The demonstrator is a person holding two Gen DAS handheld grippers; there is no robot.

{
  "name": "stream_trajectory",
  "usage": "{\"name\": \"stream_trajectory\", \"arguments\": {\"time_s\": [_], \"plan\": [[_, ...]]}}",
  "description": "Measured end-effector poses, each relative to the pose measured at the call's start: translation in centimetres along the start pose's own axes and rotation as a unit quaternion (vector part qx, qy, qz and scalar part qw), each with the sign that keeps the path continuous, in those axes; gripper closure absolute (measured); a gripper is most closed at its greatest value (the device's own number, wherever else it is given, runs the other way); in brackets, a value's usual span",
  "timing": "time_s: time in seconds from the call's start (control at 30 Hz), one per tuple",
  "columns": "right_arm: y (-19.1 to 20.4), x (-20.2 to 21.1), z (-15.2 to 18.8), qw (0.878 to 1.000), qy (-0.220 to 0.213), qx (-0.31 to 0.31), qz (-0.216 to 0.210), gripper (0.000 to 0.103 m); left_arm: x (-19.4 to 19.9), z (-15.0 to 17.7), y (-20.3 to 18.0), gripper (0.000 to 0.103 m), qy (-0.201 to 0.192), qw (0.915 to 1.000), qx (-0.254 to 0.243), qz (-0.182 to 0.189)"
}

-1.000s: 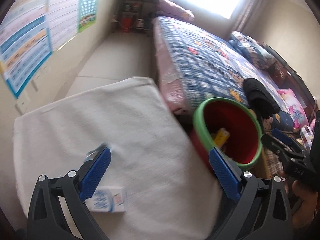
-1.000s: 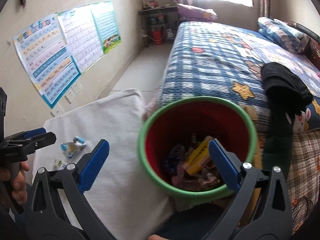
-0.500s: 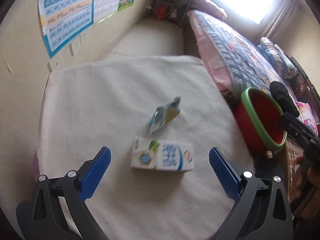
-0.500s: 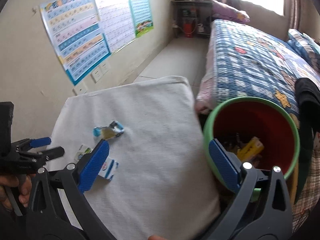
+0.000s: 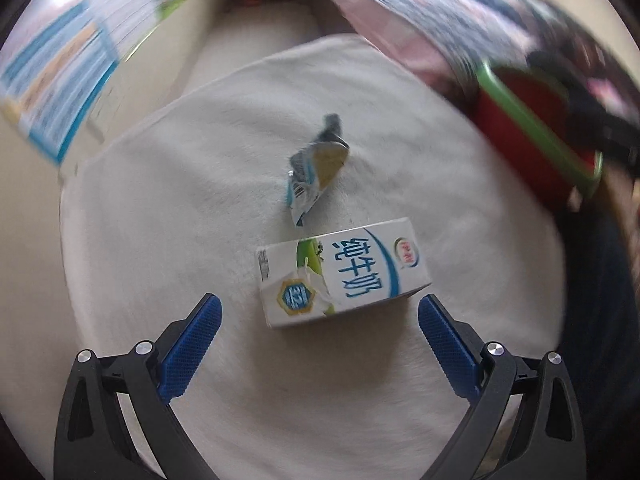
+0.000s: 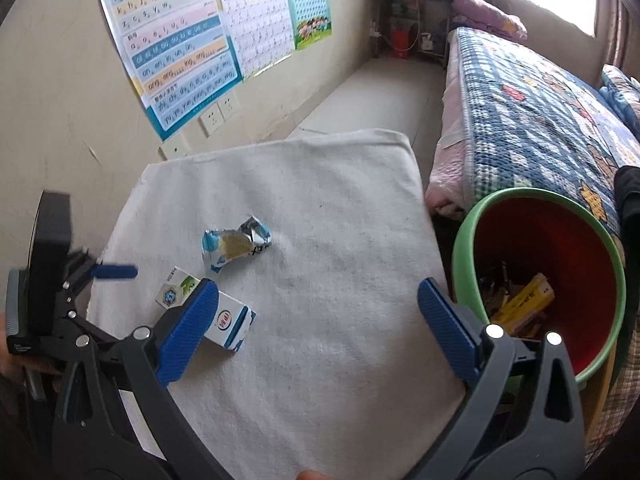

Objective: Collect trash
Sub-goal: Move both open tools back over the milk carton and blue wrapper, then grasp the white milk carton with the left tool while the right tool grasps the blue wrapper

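Observation:
A white milk carton (image 5: pixel 344 272) lies on its side on the white towel-covered table (image 5: pixel 160 220), just ahead of my open left gripper (image 5: pixel 320 312). A crumpled blue and silver wrapper (image 5: pixel 316 168) rests beyond it. In the right wrist view the carton (image 6: pixel 228 320) sits partly behind the left finger of my open right gripper (image 6: pixel 320 300), with the wrapper (image 6: pixel 236 246) further in. The left gripper (image 6: pixel 100 272) shows at the far left, held by a hand. The red bin with a green rim (image 6: pixel 560 264) stands right of the table, holding several scraps.
A bed with a blue patchwork quilt (image 6: pixel 540 112) runs along the right, close behind the bin. Wall posters (image 6: pixel 180 40) and sockets (image 6: pixel 218 114) are on the left wall. A dark shelf (image 6: pixel 408 20) stands at the far end of the floor strip.
My left gripper has swung from the bin down toward the table, and the carton now lies close in front of its fingers. My right gripper has pulled back left from over the bin.

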State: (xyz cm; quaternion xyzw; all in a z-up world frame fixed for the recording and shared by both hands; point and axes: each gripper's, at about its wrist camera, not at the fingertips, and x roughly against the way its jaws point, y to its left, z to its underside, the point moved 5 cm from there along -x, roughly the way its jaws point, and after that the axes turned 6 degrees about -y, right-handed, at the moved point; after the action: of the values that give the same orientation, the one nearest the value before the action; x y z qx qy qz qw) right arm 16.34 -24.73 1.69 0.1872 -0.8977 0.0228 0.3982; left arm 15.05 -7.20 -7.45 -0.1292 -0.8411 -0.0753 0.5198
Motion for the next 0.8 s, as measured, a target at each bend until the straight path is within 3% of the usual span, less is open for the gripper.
{"name": "stream_trajectory", "arguments": {"time_s": [0.13, 0.23, 0.33, 0.47, 0.57, 0.7, 0.8], "plan": [[-0.1, -1.0, -0.1, 1.0, 0.011, 0.006, -0.001, 0.005, -1.8, -1.2, -0.9, 0.009, 0.013, 0.9956, -0.093, -0.004], [-0.7, -1.4, -0.2, 1.0, 0.016, 0.003, 0.003, 0.005, -3.4, -1.5, -1.6, 0.007, 0.029, 0.9866, -0.16, 0.014], [-1.5, -1.9, -0.1, 1.0, 0.021, -0.004, 0.009, 0.005, -3.9, -1.8, -2.1, 0.007, 0.039, 0.9779, -0.197, 0.059], [-2.0, -2.4, 0.0, 1.0, 0.027, -0.009, 0.012, 0.005, -5.7, -1.0, -2.0, 0.009, 0.074, 0.9652, -0.238, 0.077], [-1.9, -2.7, -0.2, 1.0, 0.028, -0.009, 0.013, 0.005, -6.1, -0.9, -1.5, 0.018, 0.077, 0.9662, -0.234, 0.075], [-1.3, -3.3, -0.5, 1.0, 0.029, -0.004, 0.008, 0.005, -4.6, -0.9, -0.9, 0.044, 0.052, 0.975, -0.195, 0.093], [-0.3, -4.2, -0.8, 0.999, 0.033, 0.004, 0.0, 0.005, -3.2, -0.2, -0.8, 0.047, 0.041, 0.9778, -0.176, 0.106]]}}
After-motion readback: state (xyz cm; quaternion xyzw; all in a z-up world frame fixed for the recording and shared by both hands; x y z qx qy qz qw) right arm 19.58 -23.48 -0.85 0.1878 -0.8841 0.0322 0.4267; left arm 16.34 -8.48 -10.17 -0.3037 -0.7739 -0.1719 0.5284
